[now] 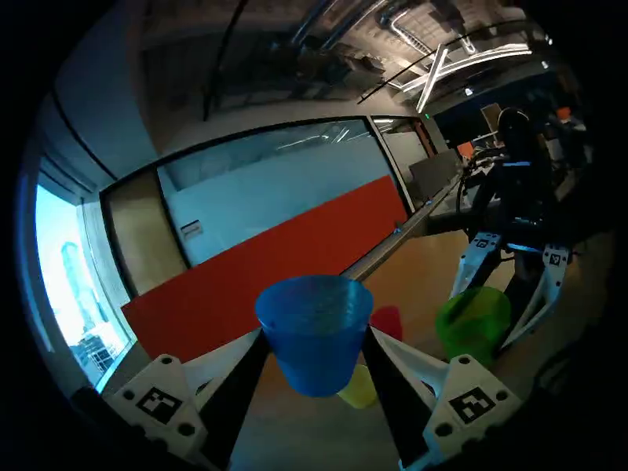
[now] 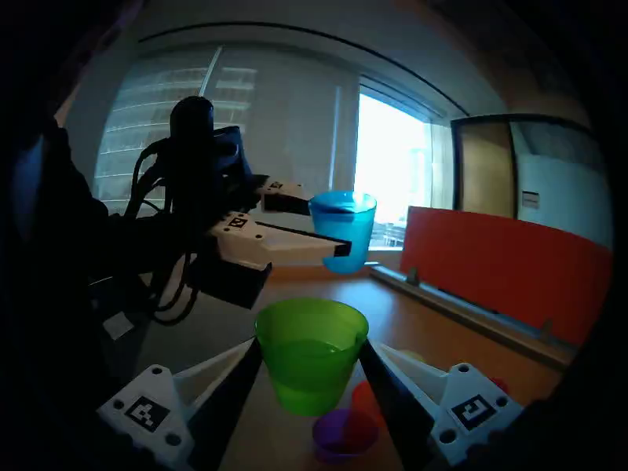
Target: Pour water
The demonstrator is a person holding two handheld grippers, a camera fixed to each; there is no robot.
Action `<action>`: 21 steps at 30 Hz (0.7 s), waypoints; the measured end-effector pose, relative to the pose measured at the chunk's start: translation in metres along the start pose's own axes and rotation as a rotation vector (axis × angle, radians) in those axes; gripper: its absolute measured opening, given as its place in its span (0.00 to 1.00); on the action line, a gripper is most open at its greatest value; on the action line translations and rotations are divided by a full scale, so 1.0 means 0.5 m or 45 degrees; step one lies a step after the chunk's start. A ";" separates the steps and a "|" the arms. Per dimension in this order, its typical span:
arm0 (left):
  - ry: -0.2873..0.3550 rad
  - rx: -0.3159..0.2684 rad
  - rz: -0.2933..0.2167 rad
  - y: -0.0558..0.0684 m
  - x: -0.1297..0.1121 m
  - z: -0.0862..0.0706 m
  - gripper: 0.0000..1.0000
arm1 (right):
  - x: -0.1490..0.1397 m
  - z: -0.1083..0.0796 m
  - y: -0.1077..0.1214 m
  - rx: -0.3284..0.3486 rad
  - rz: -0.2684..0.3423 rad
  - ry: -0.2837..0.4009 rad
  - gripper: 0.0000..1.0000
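Now my left tool (image 1: 315,339) clamps the translucent blue cup (image 1: 314,314) upright, mouth up. My right tool (image 2: 311,345) grips the green cup (image 2: 312,373), upright, part-filled, near the blue cup.

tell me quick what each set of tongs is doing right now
Left tongs: closed, holding the blue cup.
Right tongs: closed, holding the green cup.

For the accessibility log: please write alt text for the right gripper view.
A translucent green plastic cup, apparently part full of liquid, sits upright between the jaws of the right gripper. Beyond it, the left gripper holds a translucent blue plastic cup raised over a wooden table; a small purple cup stands below.
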State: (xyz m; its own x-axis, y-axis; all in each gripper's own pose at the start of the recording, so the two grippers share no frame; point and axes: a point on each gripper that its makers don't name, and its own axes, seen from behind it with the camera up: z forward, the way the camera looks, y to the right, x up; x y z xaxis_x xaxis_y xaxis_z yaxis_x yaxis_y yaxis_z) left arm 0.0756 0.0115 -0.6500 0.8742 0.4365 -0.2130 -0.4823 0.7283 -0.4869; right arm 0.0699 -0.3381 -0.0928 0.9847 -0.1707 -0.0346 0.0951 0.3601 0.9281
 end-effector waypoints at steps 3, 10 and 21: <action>-0.011 -0.009 -0.102 0.000 -0.008 0.009 0.80 | 0.000 -0.003 0.000 0.000 0.002 0.001 0.89; -0.019 -0.030 -0.287 -0.002 -0.011 0.000 0.81 | -0.002 -0.008 0.003 -0.007 0.006 -0.002 0.88; -0.059 -0.056 -0.416 0.009 -0.027 -0.009 0.81 | -0.004 -0.018 0.009 -0.013 0.026 -0.004 0.88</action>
State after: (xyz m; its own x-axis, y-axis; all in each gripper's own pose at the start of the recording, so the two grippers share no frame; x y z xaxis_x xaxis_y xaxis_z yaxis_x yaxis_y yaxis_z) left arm 0.0621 0.0065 -0.6529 0.9782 0.2078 -0.0010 -0.1728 0.8109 -0.5591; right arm 0.0697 -0.3280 -0.0920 0.9860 -0.1661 -0.0142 0.0762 0.3730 0.9247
